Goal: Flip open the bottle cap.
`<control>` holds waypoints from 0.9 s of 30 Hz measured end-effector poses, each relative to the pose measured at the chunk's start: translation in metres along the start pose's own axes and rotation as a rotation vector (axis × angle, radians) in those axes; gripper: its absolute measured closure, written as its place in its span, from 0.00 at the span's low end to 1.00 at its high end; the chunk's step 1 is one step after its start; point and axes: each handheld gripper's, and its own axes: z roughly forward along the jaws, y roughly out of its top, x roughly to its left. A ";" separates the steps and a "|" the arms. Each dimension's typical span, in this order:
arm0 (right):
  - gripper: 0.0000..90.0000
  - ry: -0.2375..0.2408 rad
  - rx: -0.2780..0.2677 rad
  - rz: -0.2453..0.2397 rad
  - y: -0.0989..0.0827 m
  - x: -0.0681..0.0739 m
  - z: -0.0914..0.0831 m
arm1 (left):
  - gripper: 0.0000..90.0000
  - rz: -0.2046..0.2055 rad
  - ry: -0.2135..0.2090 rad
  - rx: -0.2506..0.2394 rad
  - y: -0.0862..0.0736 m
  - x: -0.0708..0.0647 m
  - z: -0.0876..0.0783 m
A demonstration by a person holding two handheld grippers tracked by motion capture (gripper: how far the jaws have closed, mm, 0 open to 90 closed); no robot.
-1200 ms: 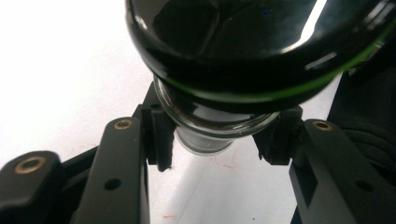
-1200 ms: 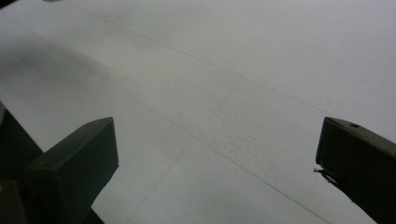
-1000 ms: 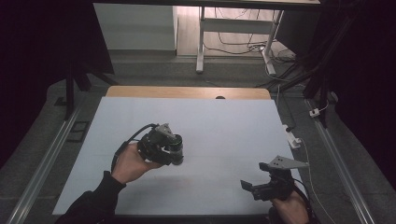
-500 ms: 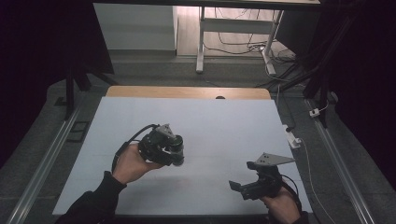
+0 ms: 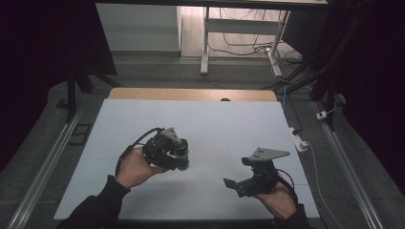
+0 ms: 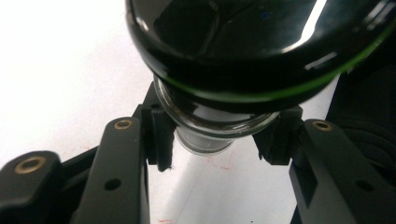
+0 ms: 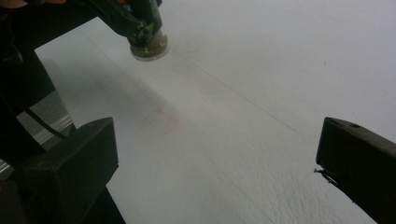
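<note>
Dark glass jar with a clear round base and a glossy black top (image 6: pixel 219 70) is sitting clamped between the fingers (image 6: pixel 159 135) of the left gripper (image 5: pixel 174 152), the pads pressing on the clear glass lower section from both sides. In the right gripper view the same jar (image 7: pixel 148 44) is showing at the far end of the white foam-like surface (image 7: pixel 261 84), its clear base looking to be resting on or just above the sheet; contact is hard to tell.

Right gripper (image 5: pixel 239 183) is sitting near the front edge of the surface (image 5: pixel 215 124), fingers (image 7: pixel 70 163) standing wide apart with nothing between them, pointing roughly toward the jar. The jar is lying ahead and to the left of those open fingers, well apart from them, with bare sheet between.

The jar's long axis is running along the line of sight in the left gripper view, base end at the pads, black top nearest the camera. Left hand (image 5: pixel 136 167) is the nearer one by far, already holding; judging from this, the right gripper would need to travel across the sheet to reach the jar's free end.
</note>
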 end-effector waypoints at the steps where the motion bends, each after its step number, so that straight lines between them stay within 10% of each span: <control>1: 0.00 0.003 0.005 -0.002 0.002 0.001 0.002 | 0.59 0.001 -0.002 0.000 0.000 0.000 0.001; 27: 0.00 0.057 0.029 -0.094 0.043 0.021 0.046 | 0.59 0.009 -0.005 0.013 0.001 -0.002 0.007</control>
